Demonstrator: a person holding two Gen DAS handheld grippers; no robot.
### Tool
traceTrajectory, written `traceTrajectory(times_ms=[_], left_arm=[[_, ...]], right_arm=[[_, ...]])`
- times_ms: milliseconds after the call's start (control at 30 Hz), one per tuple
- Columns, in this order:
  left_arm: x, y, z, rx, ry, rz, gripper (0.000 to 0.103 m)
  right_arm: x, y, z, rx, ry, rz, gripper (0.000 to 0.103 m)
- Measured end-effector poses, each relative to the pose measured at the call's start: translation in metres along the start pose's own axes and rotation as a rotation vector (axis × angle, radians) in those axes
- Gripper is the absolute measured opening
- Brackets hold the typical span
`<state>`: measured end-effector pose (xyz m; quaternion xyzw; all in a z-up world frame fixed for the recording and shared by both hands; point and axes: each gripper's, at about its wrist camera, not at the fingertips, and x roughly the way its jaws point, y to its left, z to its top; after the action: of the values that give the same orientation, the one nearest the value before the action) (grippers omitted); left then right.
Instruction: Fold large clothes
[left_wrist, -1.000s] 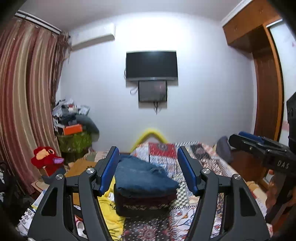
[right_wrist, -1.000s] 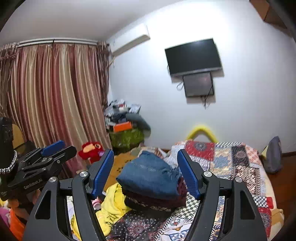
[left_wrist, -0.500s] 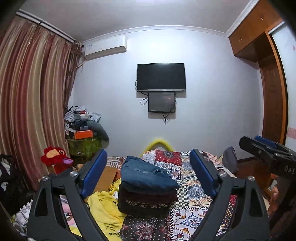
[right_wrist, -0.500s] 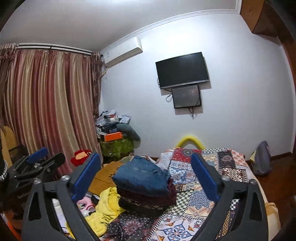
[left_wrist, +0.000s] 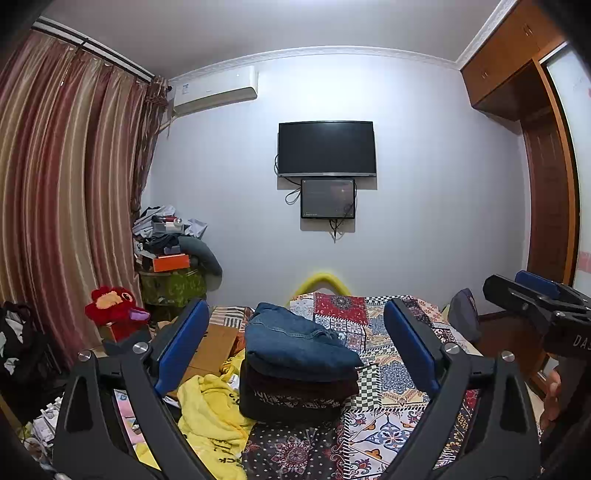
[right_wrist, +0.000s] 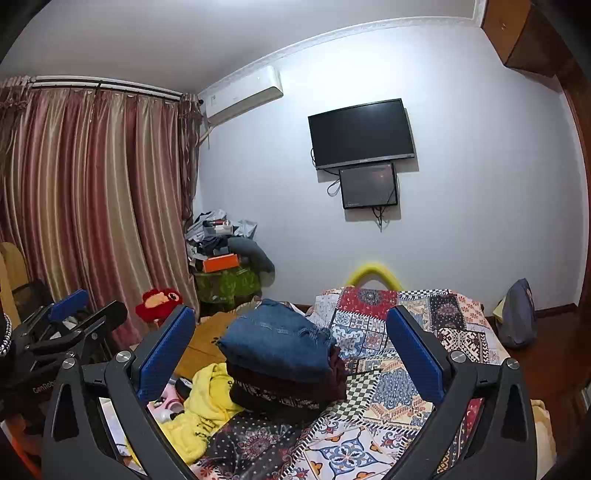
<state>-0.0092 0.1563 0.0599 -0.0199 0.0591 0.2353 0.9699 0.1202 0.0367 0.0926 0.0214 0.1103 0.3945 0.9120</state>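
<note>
A stack of folded clothes rests on the bed's patchwork quilt (left_wrist: 391, 384): blue jeans (left_wrist: 295, 343) on top, a maroon garment (left_wrist: 295, 386) under them, a dark patterned piece (left_wrist: 288, 406) at the bottom. A crumpled yellow garment (left_wrist: 207, 410) lies left of the stack. My left gripper (left_wrist: 295, 312) hovers short of the stack, its jaws opening and nothing between them. My right gripper (right_wrist: 290, 314) is wide open and empty, also short of the jeans (right_wrist: 277, 343). The two grippers are side by side.
A wall TV (left_wrist: 327, 147) hangs ahead over a small screen. A cluttered corner table (left_wrist: 171, 284), a red plush toy (left_wrist: 110, 306) and curtains (left_wrist: 66, 203) stand left. Cardboard (left_wrist: 212, 347) lies beside the bed. A wardrobe (left_wrist: 546, 184) and a grey bag (right_wrist: 517, 317) are right.
Both grippers' jaws have spread wide and pulled back from the stack, which now looks smaller and farther. Both views show more wall and ceiling.
</note>
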Motion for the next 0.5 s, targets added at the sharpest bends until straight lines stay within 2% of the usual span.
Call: traceTrajectory(times_ms=[500], left_arm=[[0.013,0.003,-0.006,-0.002,0.021,0.001,0.098]], right_arm=[[0.0,-0.004,-0.004,-0.004,0.039,-0.009,0.103]])
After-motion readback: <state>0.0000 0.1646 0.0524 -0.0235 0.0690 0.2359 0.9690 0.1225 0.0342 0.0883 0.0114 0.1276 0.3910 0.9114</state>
